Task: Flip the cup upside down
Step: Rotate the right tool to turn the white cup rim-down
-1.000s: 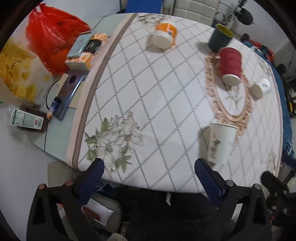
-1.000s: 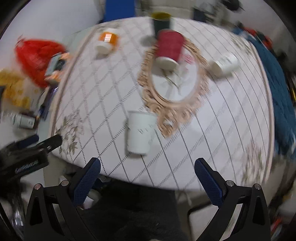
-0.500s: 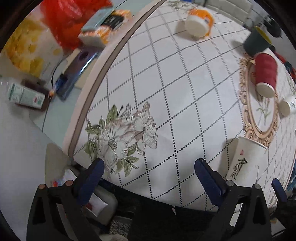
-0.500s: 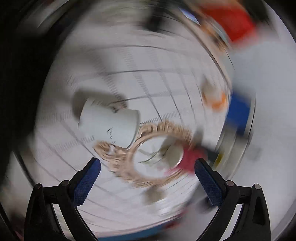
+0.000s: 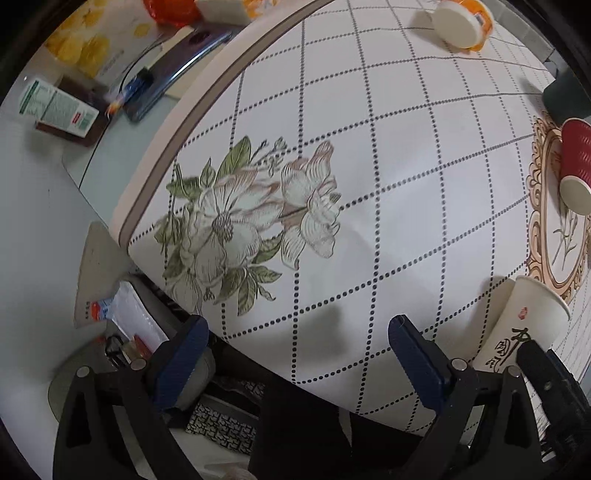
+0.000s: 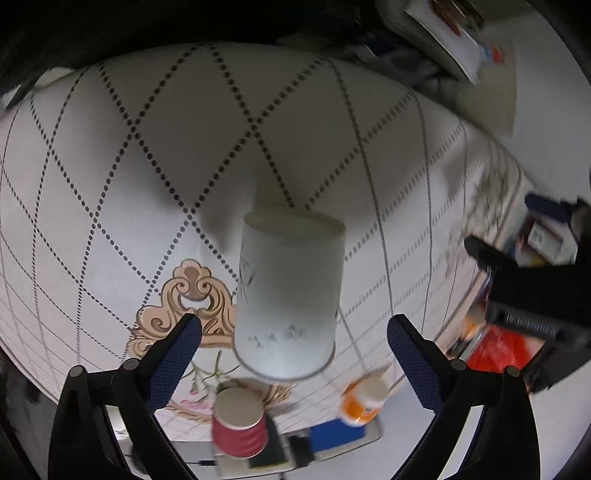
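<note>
A white paper cup [image 6: 290, 295] with black brush lettering stands upright on the tablecloth near the table's front edge. In the right wrist view the image is rolled upside down. My right gripper [image 6: 294, 336] is open, its blue fingers on either side of the cup with gaps, not touching. The same cup [image 5: 517, 325] shows at the right edge of the left wrist view. My left gripper [image 5: 295, 339] is open and empty over the table's front edge, left of the cup.
A red ribbed cup [image 5: 574, 166], a dark green cup [image 5: 565, 98] and an orange and white cup [image 5: 463, 22] stand farther back. A side surface at left holds a phone [image 5: 173, 86] and a box [image 5: 55, 107]. The left gripper's body [image 6: 532, 291] shows at right.
My right gripper has rolled over upside down and closed in around the white cup. My left gripper has moved lower and closer to the table's front edge.
</note>
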{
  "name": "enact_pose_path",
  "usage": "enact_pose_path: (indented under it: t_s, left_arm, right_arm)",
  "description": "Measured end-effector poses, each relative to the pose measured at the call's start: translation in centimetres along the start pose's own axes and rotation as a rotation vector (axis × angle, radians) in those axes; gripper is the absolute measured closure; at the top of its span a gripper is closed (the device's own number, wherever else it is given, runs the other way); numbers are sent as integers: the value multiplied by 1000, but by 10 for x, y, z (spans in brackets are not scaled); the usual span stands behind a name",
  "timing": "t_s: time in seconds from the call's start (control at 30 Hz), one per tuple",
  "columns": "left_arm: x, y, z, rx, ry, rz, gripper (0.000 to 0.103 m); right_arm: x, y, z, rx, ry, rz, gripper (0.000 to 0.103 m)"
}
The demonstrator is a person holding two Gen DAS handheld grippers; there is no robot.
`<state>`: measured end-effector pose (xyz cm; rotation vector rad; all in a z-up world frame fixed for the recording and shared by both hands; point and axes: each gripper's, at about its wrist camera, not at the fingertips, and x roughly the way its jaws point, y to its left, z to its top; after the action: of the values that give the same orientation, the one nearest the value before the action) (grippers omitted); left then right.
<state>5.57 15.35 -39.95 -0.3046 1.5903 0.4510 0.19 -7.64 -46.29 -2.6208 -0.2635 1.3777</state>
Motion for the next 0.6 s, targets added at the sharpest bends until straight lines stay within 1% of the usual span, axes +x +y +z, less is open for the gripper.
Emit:
enact_pose_path:
  t_s: [0.1, 0.27, 0.33, 0.43, 0.57, 0.6]
  left_arm:
    - [4, 2, -3, -2, 7, 0, 3]
    - [6, 4, -2, 12, -1, 5, 3]
    - [7, 3, 1, 15, 0, 5, 3]
    - [5, 1, 3, 19, -2, 3, 3]
    - [1, -4, 7, 29, -6, 4, 3]
    - [0, -6, 9, 30, -5, 6, 3]
  right_arm:
    - [3, 3, 4, -45, -20, -9, 4]
    - [11, 7, 8, -90, -25, -6, 5]
    - [13, 9, 9, -103, -24, -4, 7]
    - [18, 13, 8, -115, -22, -1, 15]
    - [20, 14, 15, -110, -12, 17, 35]
    - [20, 14, 15, -104, -12, 19, 35]
